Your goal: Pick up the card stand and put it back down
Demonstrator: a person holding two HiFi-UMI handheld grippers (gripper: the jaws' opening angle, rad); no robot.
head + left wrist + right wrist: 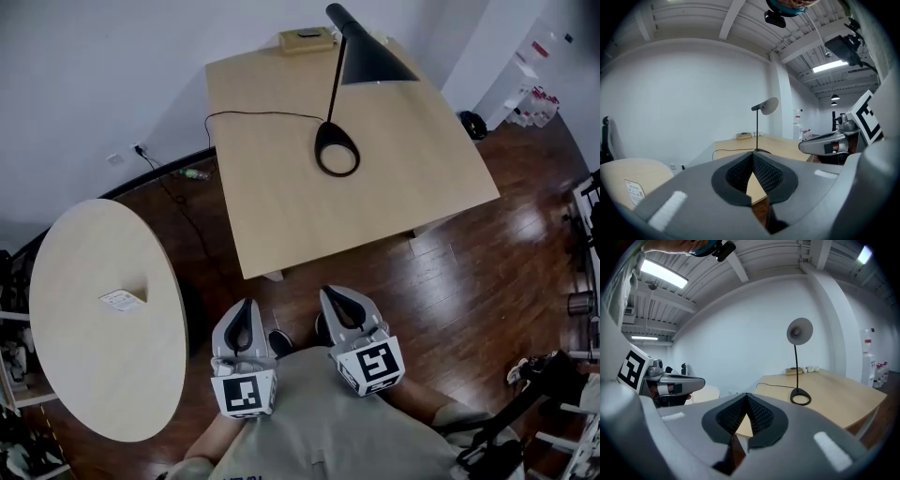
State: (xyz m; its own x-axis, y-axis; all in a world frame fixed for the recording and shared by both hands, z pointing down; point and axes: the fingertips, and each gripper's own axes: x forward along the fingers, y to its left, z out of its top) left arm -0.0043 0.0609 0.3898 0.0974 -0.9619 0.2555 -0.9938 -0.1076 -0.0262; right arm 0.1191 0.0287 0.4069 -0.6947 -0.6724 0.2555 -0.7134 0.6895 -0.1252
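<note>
Both tools hung side by side before me, the left gripper point(247, 307) and the right gripper point(330, 295), each with jaws pressed together on nothing. The small white folded card stand point(123, 300) sat well off to the left of the left gripper, on the round pale-wood table point(103, 394). I judged that jaws arriving shut would shove or tip the light card. My count was two grippers, two tables, one card stand and one black desk lamp point(361, 58).
</note>
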